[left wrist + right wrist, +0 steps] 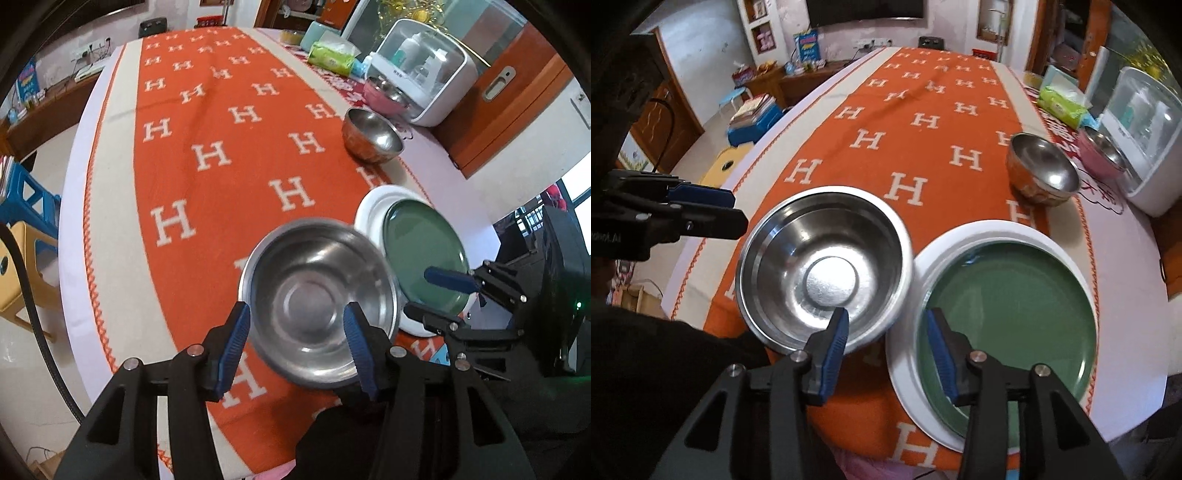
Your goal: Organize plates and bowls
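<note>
The tabletop (1130,280), under an orange cloth (923,155) patterned with white H letters, carries the dishes near its near edge. A white plate (905,354) lies there with a green plate (1012,317) stacked on it. Just beside it on the left sits a wide steel bowl (827,266). A smaller steel bowl (1043,170) stands farther back toward the right edge. The left hand-held gripper (295,339) and the right hand-held gripper (886,350) are both released, jaws apart, grasping nothing.
</note>
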`<state>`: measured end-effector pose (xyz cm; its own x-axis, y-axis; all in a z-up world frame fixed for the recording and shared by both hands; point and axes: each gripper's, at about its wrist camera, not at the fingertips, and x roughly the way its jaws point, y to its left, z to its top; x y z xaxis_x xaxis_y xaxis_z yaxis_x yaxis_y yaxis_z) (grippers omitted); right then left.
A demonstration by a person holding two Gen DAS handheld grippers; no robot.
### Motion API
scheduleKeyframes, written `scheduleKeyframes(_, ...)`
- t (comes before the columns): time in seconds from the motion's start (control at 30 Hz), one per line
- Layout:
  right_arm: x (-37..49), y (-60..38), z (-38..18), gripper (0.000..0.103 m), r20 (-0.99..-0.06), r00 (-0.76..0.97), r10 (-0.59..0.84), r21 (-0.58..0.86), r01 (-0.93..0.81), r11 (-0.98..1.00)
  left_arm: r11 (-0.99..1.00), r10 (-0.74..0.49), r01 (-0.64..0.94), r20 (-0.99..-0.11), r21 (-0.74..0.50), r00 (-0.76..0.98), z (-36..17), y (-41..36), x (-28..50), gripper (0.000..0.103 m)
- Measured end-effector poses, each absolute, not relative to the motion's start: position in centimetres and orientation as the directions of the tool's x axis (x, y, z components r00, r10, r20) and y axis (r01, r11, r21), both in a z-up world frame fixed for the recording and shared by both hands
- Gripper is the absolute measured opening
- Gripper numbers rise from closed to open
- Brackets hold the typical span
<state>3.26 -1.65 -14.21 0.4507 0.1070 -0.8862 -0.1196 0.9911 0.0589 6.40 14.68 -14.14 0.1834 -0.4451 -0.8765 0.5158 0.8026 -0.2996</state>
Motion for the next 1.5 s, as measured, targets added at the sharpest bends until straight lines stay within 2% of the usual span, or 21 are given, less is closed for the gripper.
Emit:
scheduleKeyframes(0.2,1.7,-4.6,-12.6,0.045,-0.846,0.523,0.100,0.077,-0.066,0.995,0.801,-0.440,0.536,-0.869,-0.266,0.227,-12.4,11.9,5.4,0.060)
scheduleKeyframes(0.33,0.7,-7.1,-11.2,0.052,-0.811,0.578,0.090,0.079,-0.044,0.996,0.801,-0.440,0.541,-0.863,-0.254,0.247,-11.2,9.8,4.4,0.063)
scheduleKeyframes(0.47,-0.1,-9.8,-9.8,0.053,-0.789,0.609,0.081,0.073,-0.039,0.997,0.806,-0.444,0.533,-0.859,-0.258,0.256,-9.9,6.8,3.6,0.069)
scheduleKeyframes(0.53,-0.4,-11.5,-9.1,0.058,-0.776,0.626,0.073,0.066,-0.035,0.997,0.807,-0.442,0.533,-0.859,-0.254,0.259,-9.3,5.3,3.3,0.072)
scheduleKeyframes(0.67,-0.7,-14.9,-8.0,0.059,-0.753,0.656,0.057,0.065,-0.012,0.998,0.806,-0.439,0.543,-0.854,-0.236,0.279,-7.9,1.5,2.6,0.076)
scheduleKeyframes(0.97,-0.2,-23.3,-7.0,0.062,-0.719,0.693,0.047,0.101,0.038,0.994,0.814,-0.420,0.551,-0.841,-0.183,0.341,-5.5,-6.4,3.1,0.077)
scheduleKeyframes(1.1,0.5,-26.6,-6.6,0.068,-0.702,0.711,0.038,0.111,0.056,0.992,0.829,-0.396,0.540,-0.837,-0.149,0.378,-4.7,-9.3,4.2,0.077)
scheduleKeyframes(1.27,2.4,-30.9,-6.0,0.073,-0.679,0.733,0.037,0.156,0.095,0.983,0.850,-0.366,0.508,-0.848,-0.138,0.383,-3.9,-12.0,6.2,0.079)
scheduleKeyframes(1.5,5.3,-34.8,-5.3,0.074,-0.643,0.766,0.020,0.164,0.112,0.980,0.872,-0.309,0.482,-0.857,-0.083,0.412,-3.1,-14.9,9.2,0.080)
